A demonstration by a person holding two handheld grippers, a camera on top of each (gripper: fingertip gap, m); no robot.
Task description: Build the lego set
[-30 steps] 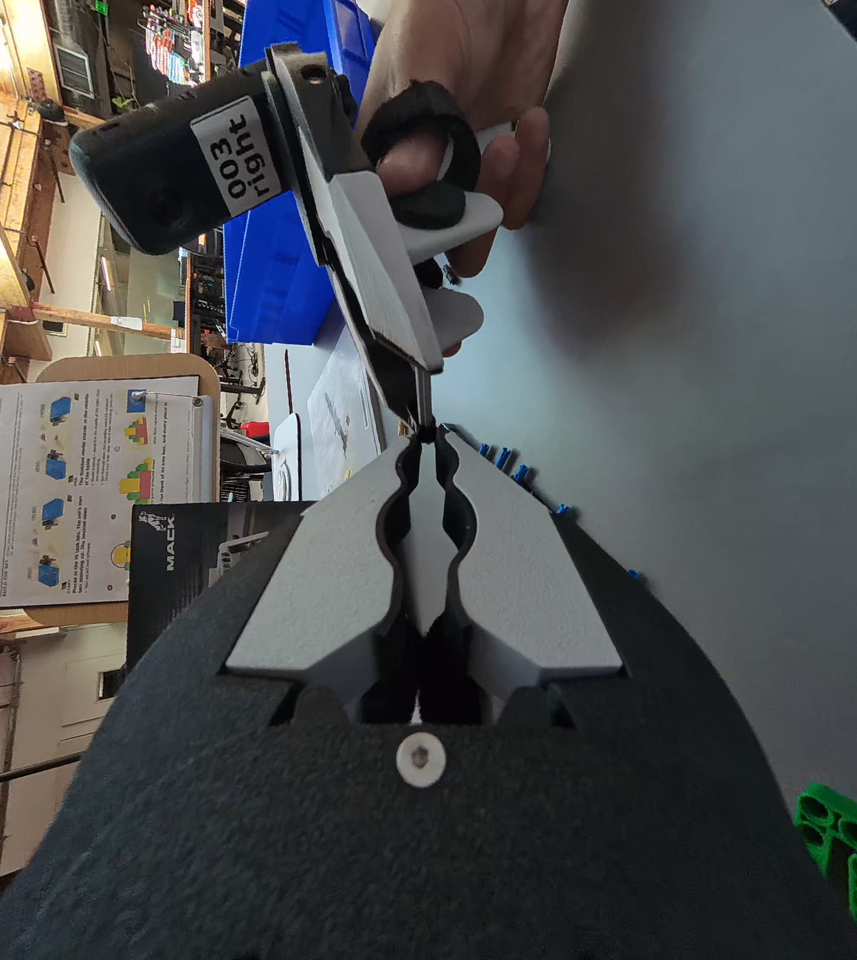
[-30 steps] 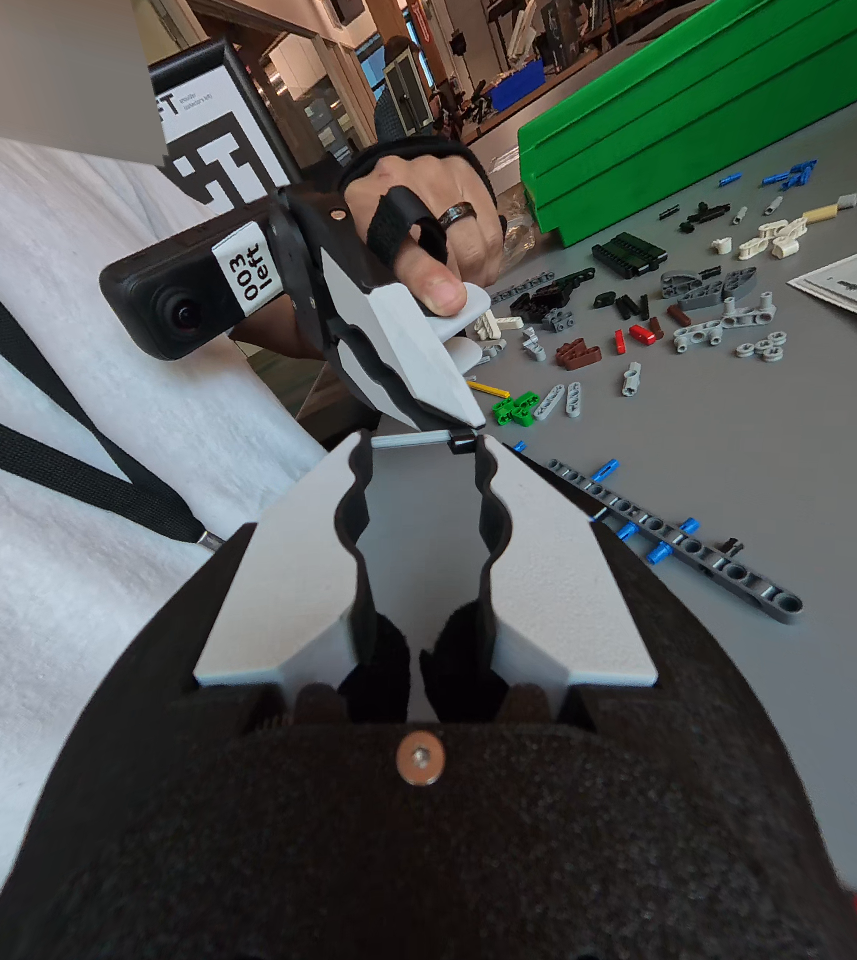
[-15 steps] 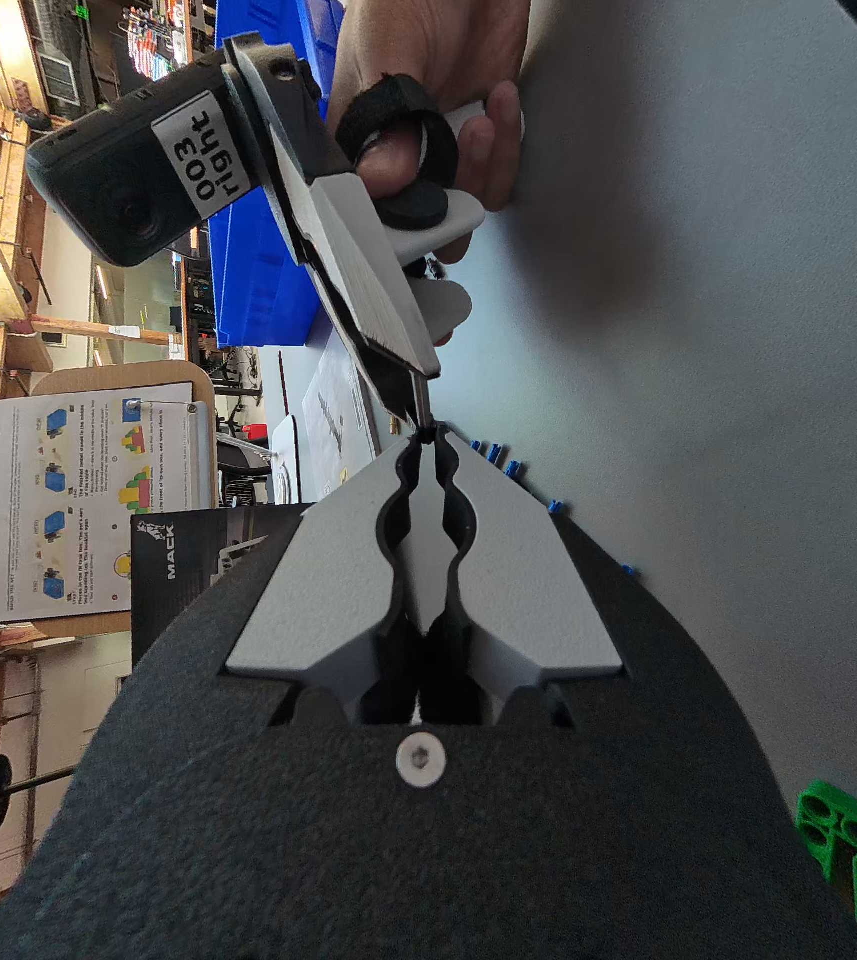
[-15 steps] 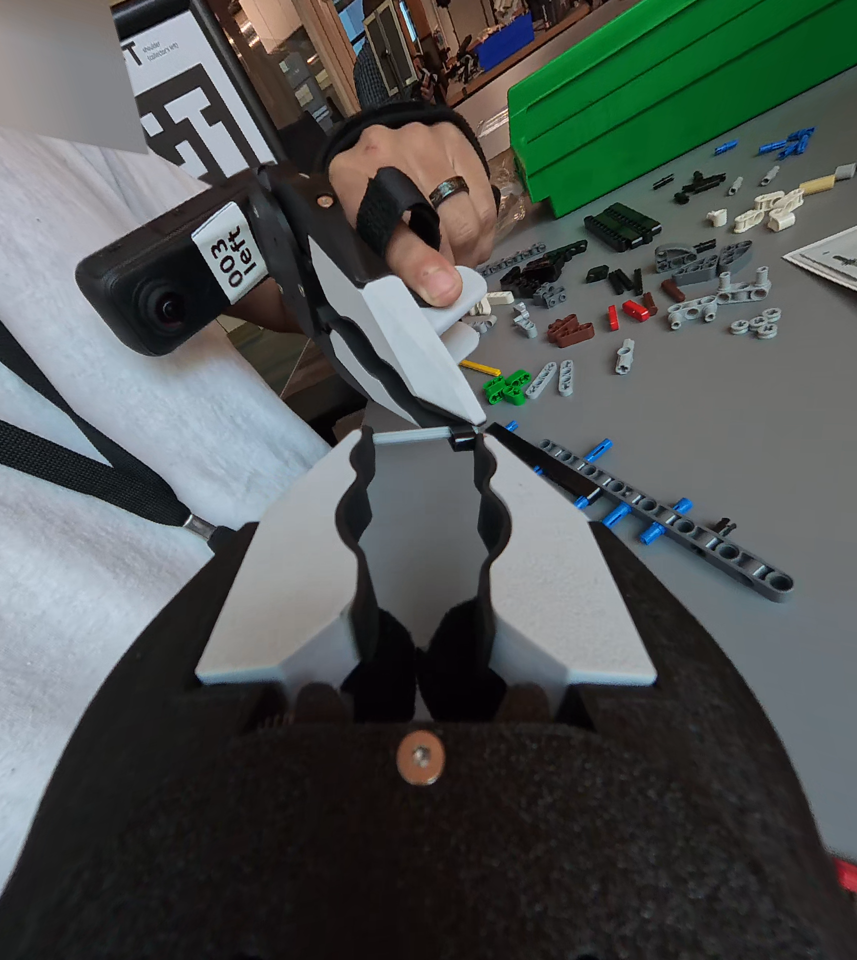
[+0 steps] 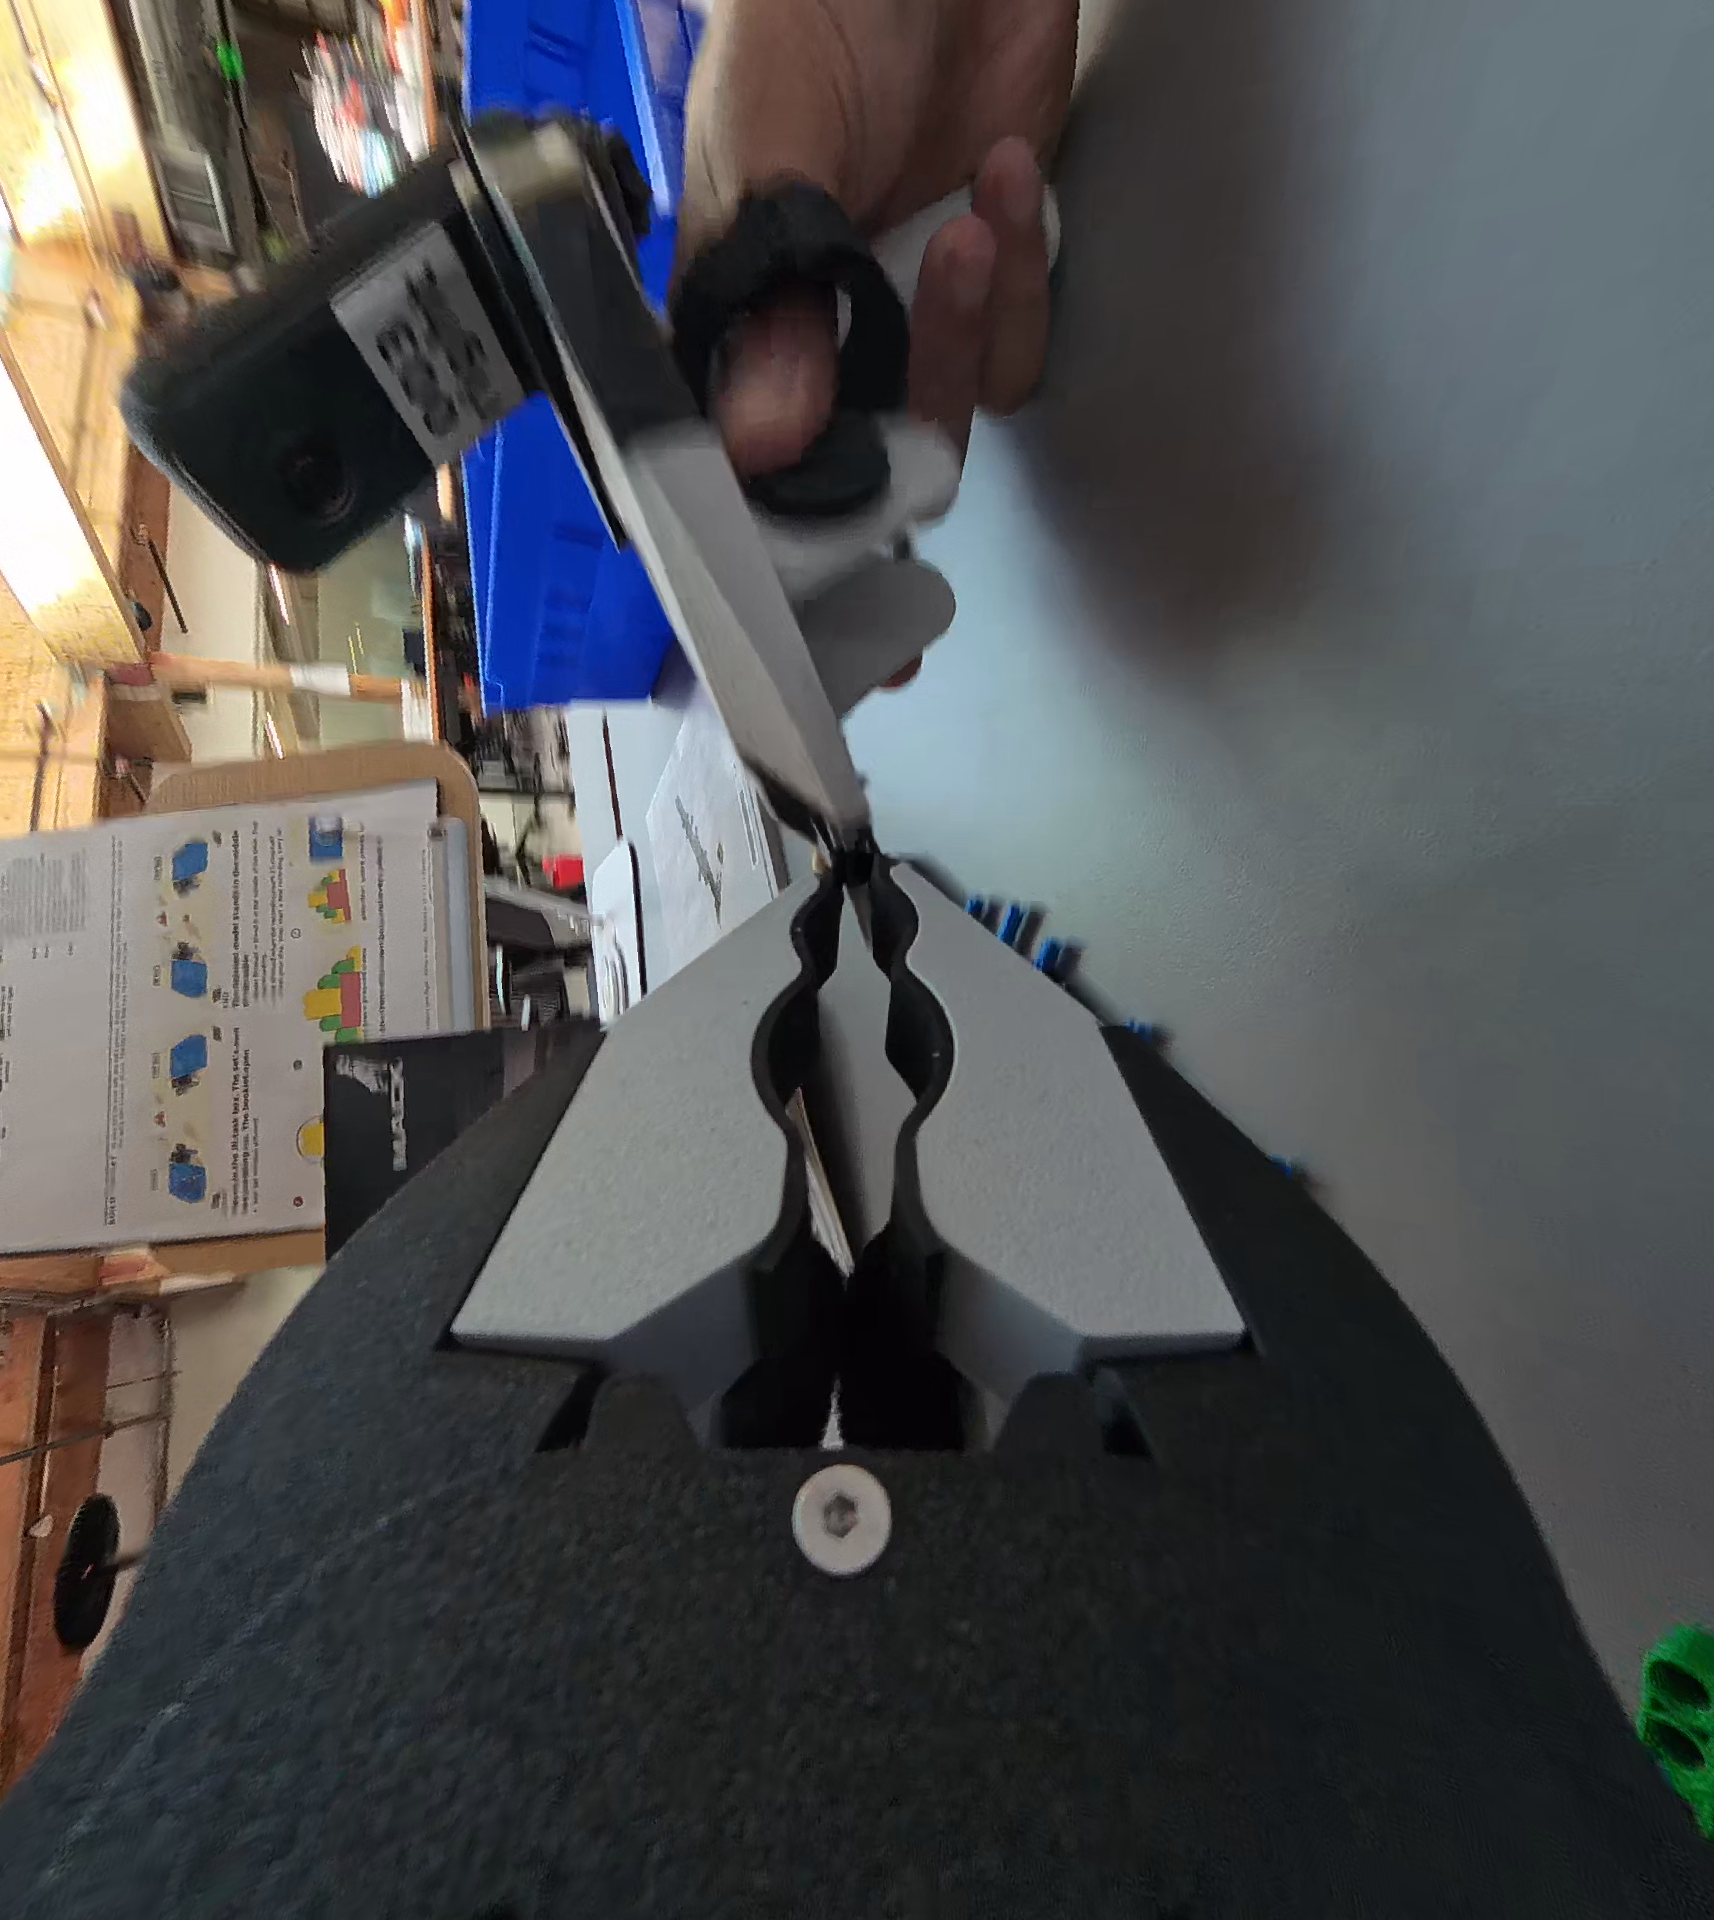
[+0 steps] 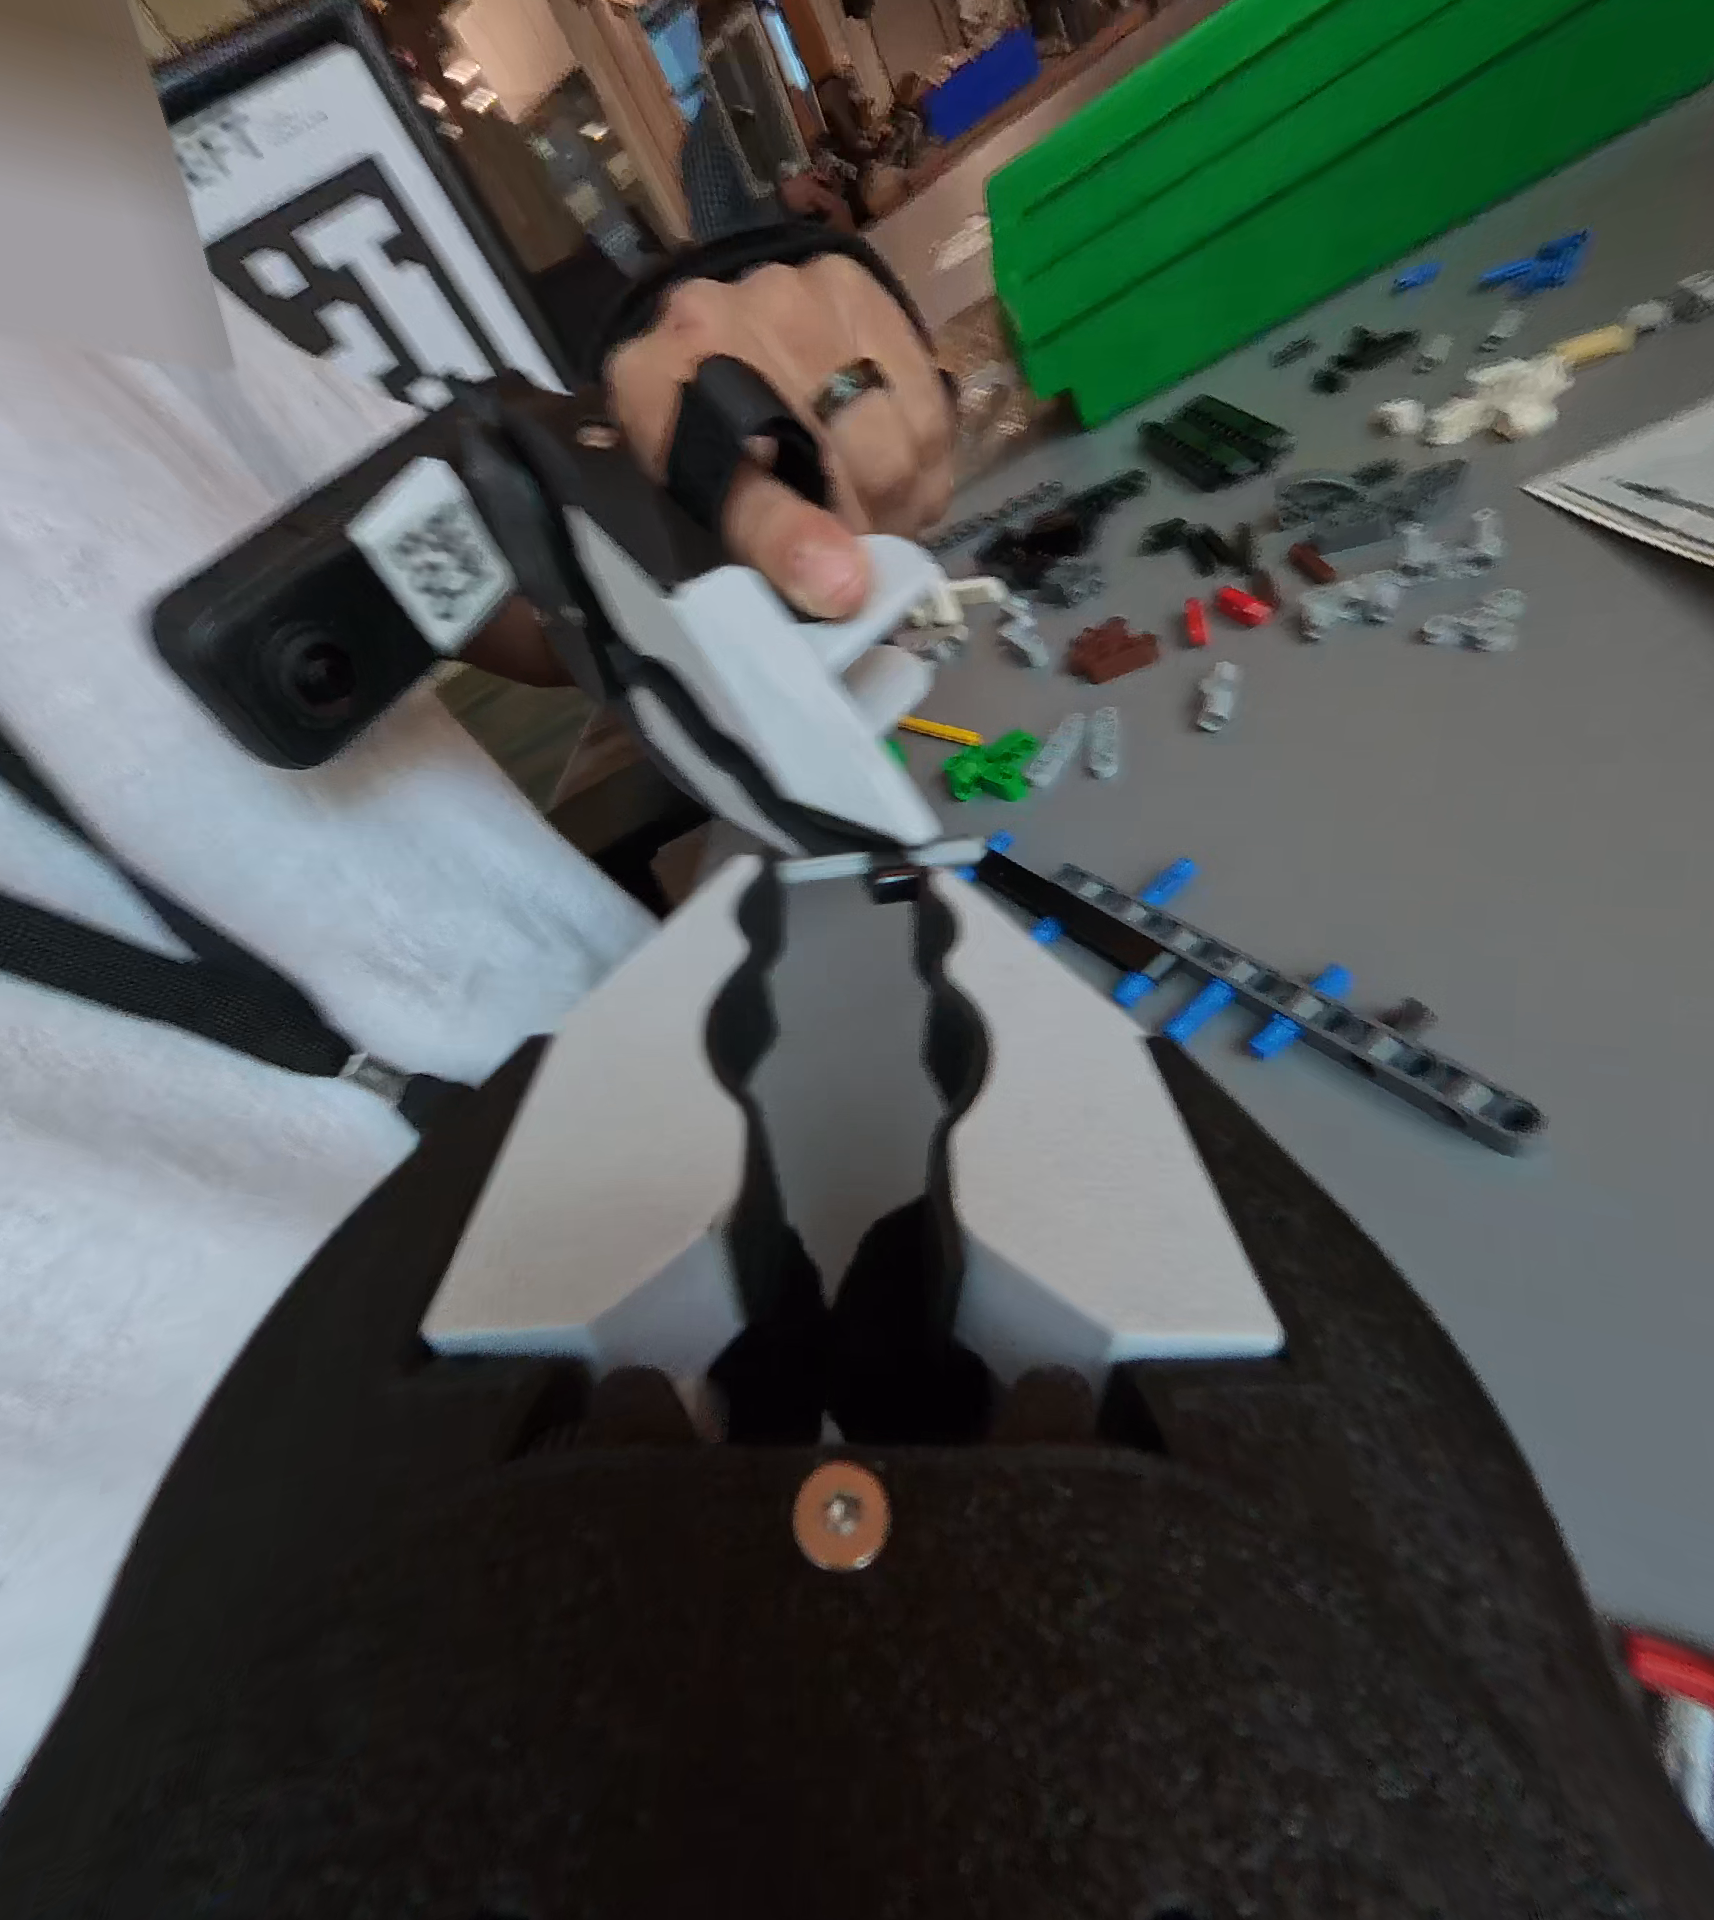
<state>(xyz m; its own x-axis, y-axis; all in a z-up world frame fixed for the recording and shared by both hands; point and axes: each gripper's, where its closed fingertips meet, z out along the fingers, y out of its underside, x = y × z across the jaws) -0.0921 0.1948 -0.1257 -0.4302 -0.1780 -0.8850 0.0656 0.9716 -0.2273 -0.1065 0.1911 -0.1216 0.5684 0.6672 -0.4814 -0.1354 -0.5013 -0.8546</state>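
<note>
In the right wrist view my right gripper holds a short light grey axle crosswise between its fingertips, jaws part closed on it. A small black piece sits at the axle's right end. My left gripper comes in from the upper left, tip shut on that black piece. In the left wrist view my left gripper is nearly closed on the black piece, and the right gripper meets it from above. Both are held above the grey table. Both views are motion-blurred.
A long grey beam with blue pins lies just right of the tips. Several loose parts, a green piece, a green bin and a booklet lie beyond. A blue bin and an instruction sheet show in the left wrist view.
The two grippers stay joined tip to tip and have shifted slightly together. The right gripper's jaws look a little narrower, with the black piece farther in along the axle. The picture is now blurred.
</note>
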